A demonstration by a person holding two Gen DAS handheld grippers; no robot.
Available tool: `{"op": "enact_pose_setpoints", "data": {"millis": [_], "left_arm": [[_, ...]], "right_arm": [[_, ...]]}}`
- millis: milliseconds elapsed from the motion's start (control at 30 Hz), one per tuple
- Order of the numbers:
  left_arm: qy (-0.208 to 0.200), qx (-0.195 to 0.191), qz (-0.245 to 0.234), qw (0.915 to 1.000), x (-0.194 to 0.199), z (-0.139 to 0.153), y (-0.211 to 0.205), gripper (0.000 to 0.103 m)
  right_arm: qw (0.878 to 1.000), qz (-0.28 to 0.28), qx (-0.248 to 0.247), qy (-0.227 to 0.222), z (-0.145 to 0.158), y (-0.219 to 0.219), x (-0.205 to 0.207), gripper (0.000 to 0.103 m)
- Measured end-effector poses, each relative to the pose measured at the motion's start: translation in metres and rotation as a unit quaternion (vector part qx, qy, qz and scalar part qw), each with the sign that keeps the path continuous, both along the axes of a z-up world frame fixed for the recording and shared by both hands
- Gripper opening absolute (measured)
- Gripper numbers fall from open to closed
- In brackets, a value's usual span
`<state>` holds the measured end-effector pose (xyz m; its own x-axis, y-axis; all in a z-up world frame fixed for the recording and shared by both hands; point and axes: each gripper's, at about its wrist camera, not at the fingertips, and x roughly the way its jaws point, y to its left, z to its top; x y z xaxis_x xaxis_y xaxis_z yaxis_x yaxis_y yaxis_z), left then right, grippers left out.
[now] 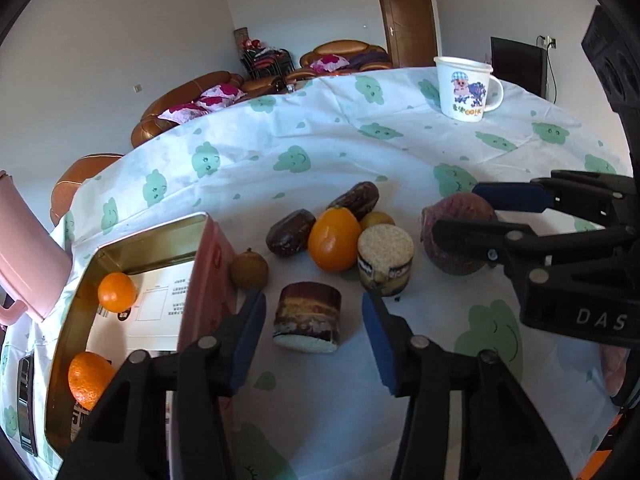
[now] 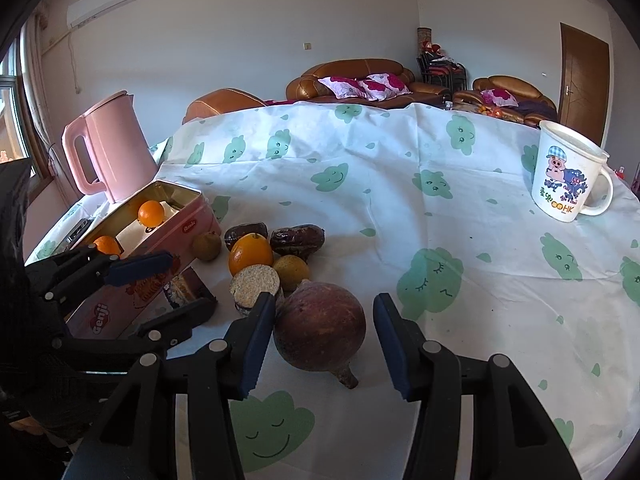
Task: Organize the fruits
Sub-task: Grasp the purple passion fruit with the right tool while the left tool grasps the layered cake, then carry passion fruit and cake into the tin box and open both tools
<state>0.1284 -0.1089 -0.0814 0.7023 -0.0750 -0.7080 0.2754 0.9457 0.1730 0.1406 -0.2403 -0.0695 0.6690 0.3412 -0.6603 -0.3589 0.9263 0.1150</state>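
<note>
My left gripper (image 1: pixel 312 300) stands open around a layered brown cake piece (image 1: pixel 307 318); cloth shows on both sides of it. My right gripper (image 2: pixel 324 298) straddles a round purple fruit (image 2: pixel 320 328) lying on the cloth. Its left pad sits against the fruit and a thin strip of cloth shows at the right pad. In the left wrist view the right gripper (image 1: pixel 456 208) brackets that purple fruit (image 1: pixel 452 256). An open pink tin (image 1: pixel 204 280) holds two oranges (image 1: pixel 117 292). A bigger orange fruit (image 1: pixel 334 240), a small brown fruit (image 1: pixel 249 269) and dark dates (image 1: pixel 291 232) lie in a cluster.
A crumb-topped round cake (image 1: pixel 385 258) stands by the orange fruit. A white cartoon mug (image 2: pixel 568 176) sits far right and a pink kettle (image 2: pixel 108 148) stands behind the tin (image 2: pixel 180 236). The cloud-print tablecloth (image 2: pixel 400 168) covers the table; sofas lie beyond its far edge.
</note>
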Motion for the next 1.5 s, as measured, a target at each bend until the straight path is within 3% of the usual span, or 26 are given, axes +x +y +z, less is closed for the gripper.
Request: {"op": "enact_pose_setpoints", "data": {"millis": [100,167,267,333,400,533,733,1233,1500], "left_arm": [[0.016,0.007,0.011,0.9998,0.008,-0.006,-0.003,0.049],[0.017,0.016,0.016,0.9996,0.01,-0.007,-0.004,0.041],[0.013,0.02,0.018,0.9995,0.008,-0.007,-0.004,0.041],[0.009,0.013,0.018,0.9997,0.007,-0.004,-0.001,0.041],[0.002,0.001,0.022,0.9997,0.005,-0.001,0.003,0.041],[-0.015,-0.023,0.029,0.9992,0.002,0.006,0.012,0.041],[-0.047,-0.047,0.035,0.9972,-0.005,0.016,0.019,0.041],[-0.114,-0.072,0.054,0.9894,-0.024,0.031,0.031,0.041],[-0.14,-0.077,0.058,0.9854,-0.032,0.036,0.034,0.041]], "right_arm": [[1.0,0.001,0.0,0.002,0.0,0.0,0.0,0.053],[1.0,0.002,0.002,0.004,-0.001,-0.001,0.001,0.053],[1.0,0.015,0.016,0.02,-0.004,-0.002,0.005,0.053],[0.999,0.027,0.018,0.042,-0.009,0.0,0.01,0.062],[0.998,0.03,0.018,0.047,-0.011,0.002,0.012,0.062],[0.999,0.032,0.017,0.03,-0.007,0.003,0.006,0.051],[0.999,0.016,0.022,0.025,-0.004,-0.003,0.006,0.051],[0.995,0.02,0.04,-0.091,0.023,-0.009,-0.028,0.05],[0.991,0.025,0.043,-0.127,0.03,-0.011,-0.04,0.05]]}}
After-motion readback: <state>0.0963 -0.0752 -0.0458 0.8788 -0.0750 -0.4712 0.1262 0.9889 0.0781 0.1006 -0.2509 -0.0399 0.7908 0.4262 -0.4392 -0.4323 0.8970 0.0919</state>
